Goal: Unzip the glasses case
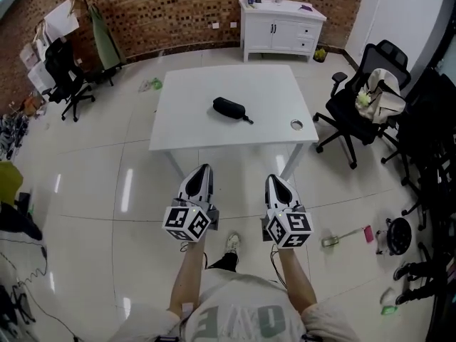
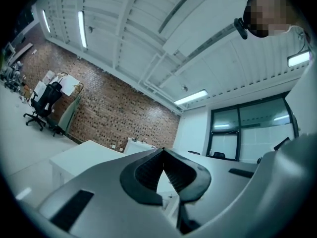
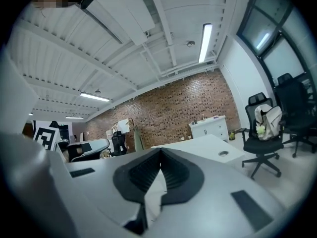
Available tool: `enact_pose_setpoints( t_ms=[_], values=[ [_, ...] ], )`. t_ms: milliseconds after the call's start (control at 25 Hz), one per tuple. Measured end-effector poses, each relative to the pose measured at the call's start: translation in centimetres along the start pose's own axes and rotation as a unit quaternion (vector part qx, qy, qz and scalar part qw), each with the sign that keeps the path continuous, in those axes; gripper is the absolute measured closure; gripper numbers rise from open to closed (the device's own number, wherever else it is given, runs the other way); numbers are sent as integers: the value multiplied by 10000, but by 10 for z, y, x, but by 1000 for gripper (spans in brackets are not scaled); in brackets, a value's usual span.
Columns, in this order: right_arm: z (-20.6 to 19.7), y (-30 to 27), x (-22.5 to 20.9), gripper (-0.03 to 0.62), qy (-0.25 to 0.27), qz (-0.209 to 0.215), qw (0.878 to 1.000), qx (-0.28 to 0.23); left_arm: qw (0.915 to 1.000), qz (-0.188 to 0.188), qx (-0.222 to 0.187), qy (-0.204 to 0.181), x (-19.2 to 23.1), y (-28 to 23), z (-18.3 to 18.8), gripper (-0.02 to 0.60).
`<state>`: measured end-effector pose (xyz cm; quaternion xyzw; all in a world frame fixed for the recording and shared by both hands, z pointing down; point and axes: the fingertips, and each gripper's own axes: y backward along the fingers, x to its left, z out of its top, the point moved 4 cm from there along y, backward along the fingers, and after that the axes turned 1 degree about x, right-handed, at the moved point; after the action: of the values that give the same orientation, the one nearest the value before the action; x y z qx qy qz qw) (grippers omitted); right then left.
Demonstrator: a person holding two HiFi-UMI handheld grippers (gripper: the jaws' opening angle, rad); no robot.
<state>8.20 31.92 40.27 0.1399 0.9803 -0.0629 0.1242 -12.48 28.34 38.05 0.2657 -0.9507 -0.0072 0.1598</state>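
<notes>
Glasses case (image 1: 229,108): dark, oblong, lying on the white tabletop (image 1: 192,120) a little past its centre in the head view, long axis running from far left to near right. A thin dark tail sticks out of its near-right end. Zip state too small to read. A round hole (image 1: 296,125) sits in the tabletop near the right front corner, well apart from the case. Left gripper (image 1: 204,168) and right gripper (image 1: 273,178) are held side by side over the floor, in front of the tabletop's near edge, both pointing toward it and neither touching it. Case well apart from both. Marker cubes (image 1: 188,221) face the camera at the rear of each gripper. White cabinet (image 1: 280,27) stands against the brick wall behind the tabletop; black office chair (image 1: 360,98) to the right. Left gripper view: the fingers (image 2: 146,175) are pressed together at their tips, an open hollow behind the tips, nothing held in it. Camera tilted upward; tabletop (image 2: 84,155) visible low at left, brick wall (image 2: 114,115) behind. Right gripper view: fingers (image 3: 143,175) likewise meet at the tips, nothing pinched. Beyond them, tabletop (image 3: 208,145) with the round hole (image 3: 224,153), cabinet (image 3: 210,128) farther back, office chair (image 3: 262,128) at right.
</notes>
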Motion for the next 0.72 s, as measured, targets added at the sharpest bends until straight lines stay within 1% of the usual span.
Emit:
enact_pose_setpoints(
  t_ms=[200, 320, 440, 560, 640, 720],
  values=[
    [-36, 160, 22, 592, 34, 65, 10000, 33, 10000, -22, -74, -26, -102, 136, -28, 581],
    [-49, 249, 35, 592, -21, 72, 10000, 43, 9999, 126, -16, -3, -154, 215, -43, 581],
    [-50, 326, 52, 592, -39, 114, 9999, 50, 9996, 263, -21, 75, -197, 282, -42, 581],
    [-49, 384, 70, 592, -129, 113, 9999, 11, 9997, 249, 33, -67, -229, 332, -33, 581],
    [-50, 409, 77, 592, -263, 156, 9995, -22, 9996, 266, -29, -101, -244, 354, -26, 581],
    [-51, 430, 84, 592, -236, 213, 9995, -25, 9995, 246, -57, -166, -260, 369, -24, 581]
  ],
)
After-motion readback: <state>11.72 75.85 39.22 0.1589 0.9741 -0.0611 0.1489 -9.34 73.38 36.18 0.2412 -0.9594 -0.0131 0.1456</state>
